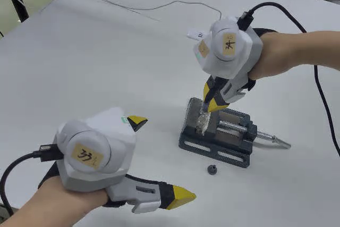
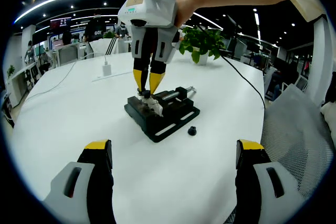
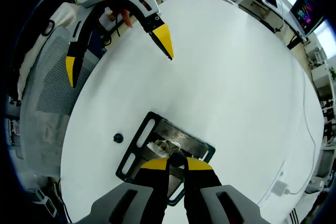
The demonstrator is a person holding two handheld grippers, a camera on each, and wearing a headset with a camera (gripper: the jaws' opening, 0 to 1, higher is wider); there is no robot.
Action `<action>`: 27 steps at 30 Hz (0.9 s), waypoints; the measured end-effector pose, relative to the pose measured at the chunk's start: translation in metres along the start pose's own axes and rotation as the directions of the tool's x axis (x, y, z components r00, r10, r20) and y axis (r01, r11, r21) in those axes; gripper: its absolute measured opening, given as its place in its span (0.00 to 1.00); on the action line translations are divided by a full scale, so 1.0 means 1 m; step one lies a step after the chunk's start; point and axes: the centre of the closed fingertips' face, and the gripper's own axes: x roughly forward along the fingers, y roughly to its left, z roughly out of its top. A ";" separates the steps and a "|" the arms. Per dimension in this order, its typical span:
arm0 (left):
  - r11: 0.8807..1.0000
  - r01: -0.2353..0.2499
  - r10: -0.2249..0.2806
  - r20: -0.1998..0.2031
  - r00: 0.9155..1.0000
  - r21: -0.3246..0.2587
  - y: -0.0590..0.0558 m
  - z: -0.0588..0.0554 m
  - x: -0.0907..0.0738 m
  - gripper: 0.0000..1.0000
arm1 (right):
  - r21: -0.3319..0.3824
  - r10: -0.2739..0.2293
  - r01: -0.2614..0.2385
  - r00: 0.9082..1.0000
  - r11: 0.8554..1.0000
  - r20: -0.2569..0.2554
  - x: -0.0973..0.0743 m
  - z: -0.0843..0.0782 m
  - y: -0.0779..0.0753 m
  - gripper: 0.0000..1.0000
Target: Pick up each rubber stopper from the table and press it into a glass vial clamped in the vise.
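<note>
Vise [image 1: 215, 137] was dark matt metal, its screw [image 1: 273, 140] bright steel; worktop [image 1: 106, 62] smooth matt white; loose stopper [image 1: 212, 169] dull black rubber.

Right gripper [image 1: 211, 106], far right, points straight down, jaws pinched nearly together; left gripper [image 1: 159, 158], near left, held level, jaws spread wide.

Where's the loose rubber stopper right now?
In the head view, the loose stopper lies on the table just in front of the vise, apart from it.

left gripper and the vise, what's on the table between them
Between the left gripper and the vise: bare table and one loose stopper close to the vise, as the left gripper view shows.
</note>
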 end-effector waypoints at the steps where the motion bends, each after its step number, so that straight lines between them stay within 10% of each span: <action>1: 1.000 0.001 -0.001 0.000 1.000 -0.001 0.000 0.000 0.000 0.98 | 0.002 0.000 0.000 1.000 1.000 -0.001 0.001 0.000 -0.001 0.05; 27: 1.000 0.014 -0.014 0.007 1.000 -0.005 -0.002 0.003 0.006 0.97 | 0.221 -0.044 0.041 0.999 0.974 0.010 0.003 0.002 -0.007 0.03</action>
